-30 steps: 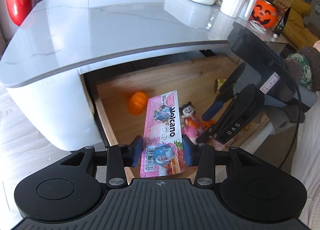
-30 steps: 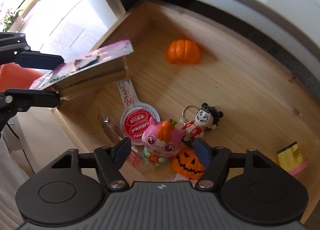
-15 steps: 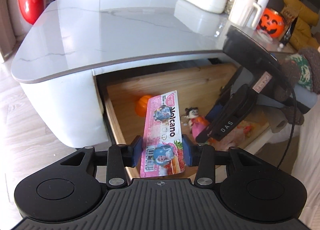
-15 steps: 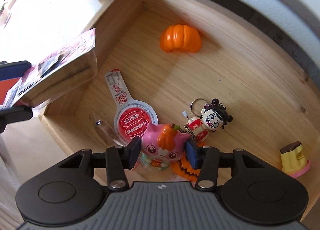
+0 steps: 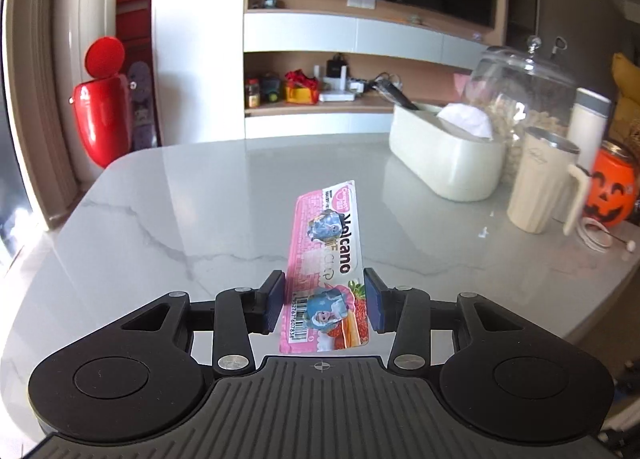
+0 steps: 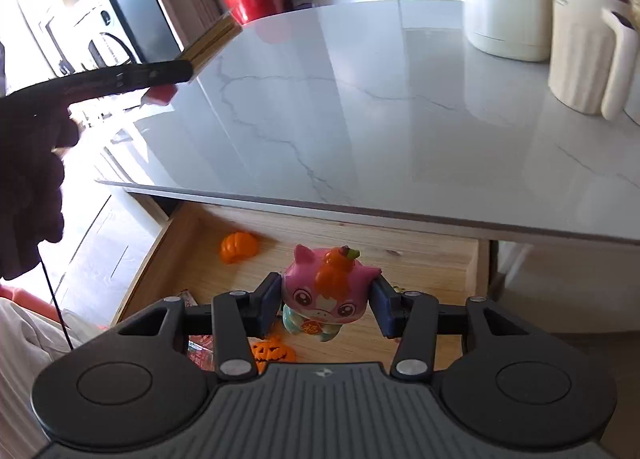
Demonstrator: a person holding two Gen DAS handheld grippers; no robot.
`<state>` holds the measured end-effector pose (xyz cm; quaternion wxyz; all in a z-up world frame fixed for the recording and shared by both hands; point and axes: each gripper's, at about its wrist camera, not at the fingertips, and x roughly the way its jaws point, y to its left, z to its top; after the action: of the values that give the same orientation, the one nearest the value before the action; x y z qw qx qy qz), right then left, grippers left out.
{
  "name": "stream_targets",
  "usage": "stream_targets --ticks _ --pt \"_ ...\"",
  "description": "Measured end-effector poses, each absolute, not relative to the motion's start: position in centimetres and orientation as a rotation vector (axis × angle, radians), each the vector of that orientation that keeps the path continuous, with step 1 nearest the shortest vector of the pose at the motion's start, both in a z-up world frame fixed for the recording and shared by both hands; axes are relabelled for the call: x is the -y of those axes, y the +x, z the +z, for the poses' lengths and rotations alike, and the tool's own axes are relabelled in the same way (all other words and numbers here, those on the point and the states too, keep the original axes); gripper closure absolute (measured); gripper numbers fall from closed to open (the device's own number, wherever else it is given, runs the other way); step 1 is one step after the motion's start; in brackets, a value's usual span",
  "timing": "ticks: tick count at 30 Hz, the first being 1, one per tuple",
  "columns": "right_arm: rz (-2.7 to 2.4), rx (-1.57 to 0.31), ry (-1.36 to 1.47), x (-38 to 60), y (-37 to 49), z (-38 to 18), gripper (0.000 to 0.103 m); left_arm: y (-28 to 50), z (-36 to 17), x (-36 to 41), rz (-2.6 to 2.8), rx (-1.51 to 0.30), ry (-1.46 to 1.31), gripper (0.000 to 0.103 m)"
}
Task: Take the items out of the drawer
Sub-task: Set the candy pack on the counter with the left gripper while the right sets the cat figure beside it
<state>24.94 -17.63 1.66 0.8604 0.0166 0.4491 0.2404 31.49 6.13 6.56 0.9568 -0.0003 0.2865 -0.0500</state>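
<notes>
My left gripper (image 5: 325, 305) is shut on a pink snack box (image 5: 328, 259) and holds it above the grey marble tabletop (image 5: 200, 219). The same box (image 6: 210, 39) and left gripper show at the upper left of the right wrist view. My right gripper (image 6: 325, 305) is shut on a pink pig toy (image 6: 326, 291) with an orange pumpkin on its head, lifted over the open wooden drawer (image 6: 420, 259). In the drawer lie an orange pumpkin (image 6: 238, 247), a flat jack-o'-lantern (image 6: 272, 351) and red packets (image 6: 198, 351).
On the tabletop's right side stand a white tub (image 5: 444, 159), a glass jar (image 5: 520, 99), a cream jug (image 5: 548, 183) and an orange pumpkin pot (image 5: 608, 191). A red bin (image 5: 100, 115) stands beyond the table's far left corner. A gloved hand (image 6: 28, 163) is at the left.
Both grippers rose from the drawer to the tabletop's level. The right gripper closed on the pig toy and lifted it. The left gripper carried the snack box over the table.
</notes>
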Motion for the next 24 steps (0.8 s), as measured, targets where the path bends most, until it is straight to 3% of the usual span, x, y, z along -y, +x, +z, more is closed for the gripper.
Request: stream_targets --ticks 4,10,18,24 --pt "0.479 -0.957 0.02 18.6 24.3 0.6 0.056 36.1 3.1 -4.8 -0.046 -0.709 0.033 0.055" --pt "0.485 -0.945 -0.001 18.4 24.7 0.4 0.056 35.3 2.8 -5.2 -0.051 -0.691 0.011 0.055" --pt "0.51 -0.832 -0.035 15.8 27.9 5.0 0.056 25.6 6.5 -9.6 -0.166 -0.47 0.0 0.057" --pt "0.509 -0.868 -0.042 11.4 35.3 5.7 0.055 21.3 3.1 -11.7 -0.258 -0.642 0.041 0.057"
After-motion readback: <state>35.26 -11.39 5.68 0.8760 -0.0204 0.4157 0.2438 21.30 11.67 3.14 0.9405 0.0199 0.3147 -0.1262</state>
